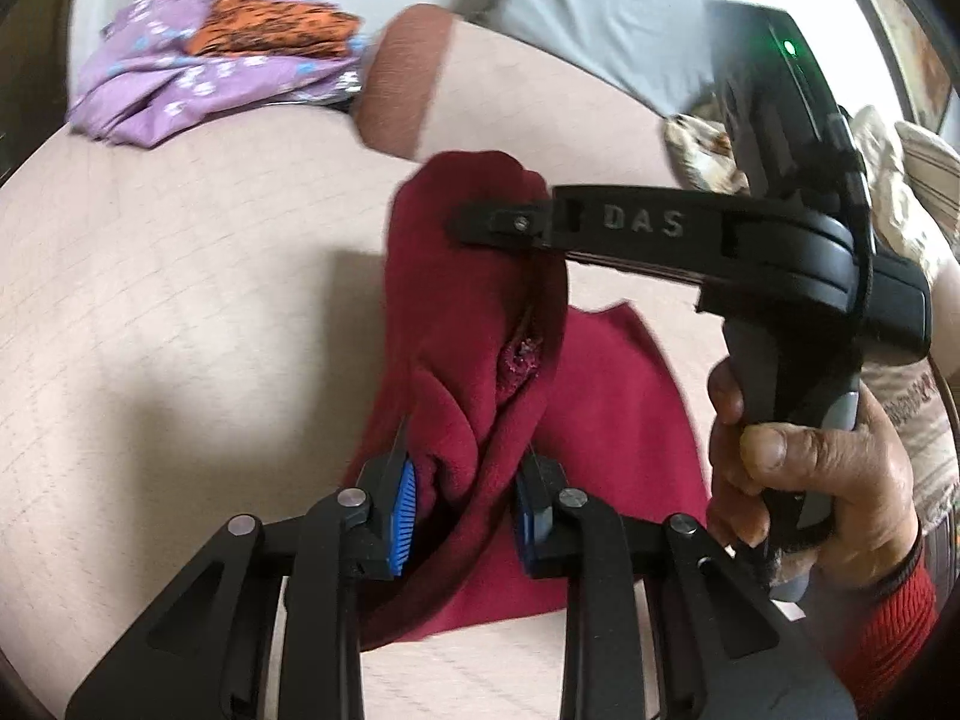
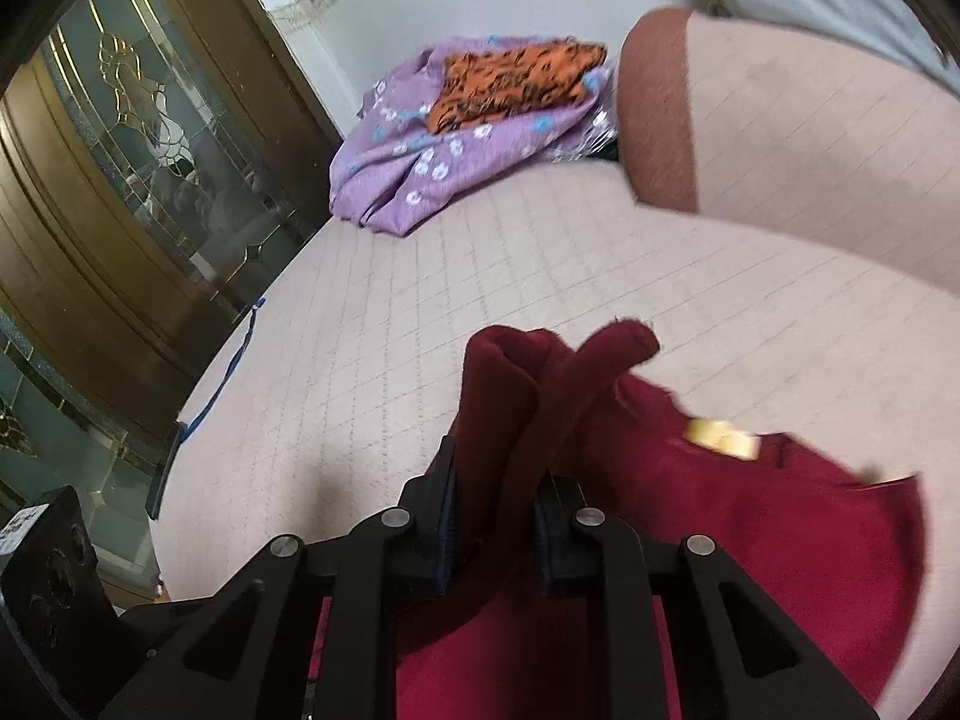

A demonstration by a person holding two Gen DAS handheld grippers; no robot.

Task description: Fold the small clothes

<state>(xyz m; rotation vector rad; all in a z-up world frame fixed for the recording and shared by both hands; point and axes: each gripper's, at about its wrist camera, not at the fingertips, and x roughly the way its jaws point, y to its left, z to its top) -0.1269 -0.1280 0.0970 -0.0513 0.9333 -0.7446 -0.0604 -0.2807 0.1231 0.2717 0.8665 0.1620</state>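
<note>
A dark red garment point(image 1: 600, 396) hangs bunched above the pale quilted bed point(image 1: 180, 300). My left gripper point(image 1: 465, 483) is shut on a fold of it near the lower edge. My right gripper point(image 1: 480, 222) comes in from the right in the left wrist view and pinches the garment's upper end. In the right wrist view my right gripper point(image 2: 495, 516) is shut on folds of the red garment point(image 2: 750, 510), which carries a yellow label point(image 2: 720, 437) and drapes to the right over the bed point(image 2: 420, 300).
A purple flowered cloth point(image 2: 420, 174) with an orange and black patterned cloth point(image 2: 510, 84) on it lies at the bed's far end. A pillow with a brown end point(image 2: 750, 120) lies at the right. A wooden glass-fronted cabinet point(image 2: 120, 150) stands to the left of the bed.
</note>
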